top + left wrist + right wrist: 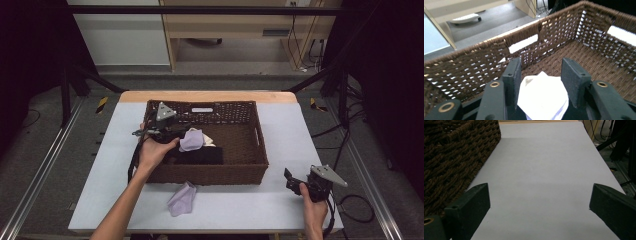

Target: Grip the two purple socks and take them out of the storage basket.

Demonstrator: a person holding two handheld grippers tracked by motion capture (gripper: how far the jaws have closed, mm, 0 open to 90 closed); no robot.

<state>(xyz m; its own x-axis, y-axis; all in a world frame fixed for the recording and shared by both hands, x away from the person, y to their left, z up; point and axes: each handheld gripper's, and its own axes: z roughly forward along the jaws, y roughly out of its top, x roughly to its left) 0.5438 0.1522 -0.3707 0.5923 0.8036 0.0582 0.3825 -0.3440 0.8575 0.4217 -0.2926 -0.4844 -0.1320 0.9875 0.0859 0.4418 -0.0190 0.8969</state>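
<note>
Left gripper [540,82]: jaws standing partly open inside the basket [474,65], a pale cloth [544,97] lying loosely between them. Right gripper [539,210]: gaping wide, holding nothing, hovering over the table [544,165]. Second pale cloth [182,198]: lying before the basket.

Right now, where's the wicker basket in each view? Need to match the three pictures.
High view: the brown wicker basket sits mid-table, with the left tool over its left end.
Left gripper view: seen from inside, the basket's woven wall runs across the top, beyond the tool's jaws.
Right gripper view: the basket's outer corner fills the upper left.
Shared landmark: the pale table top, also at.
</note>
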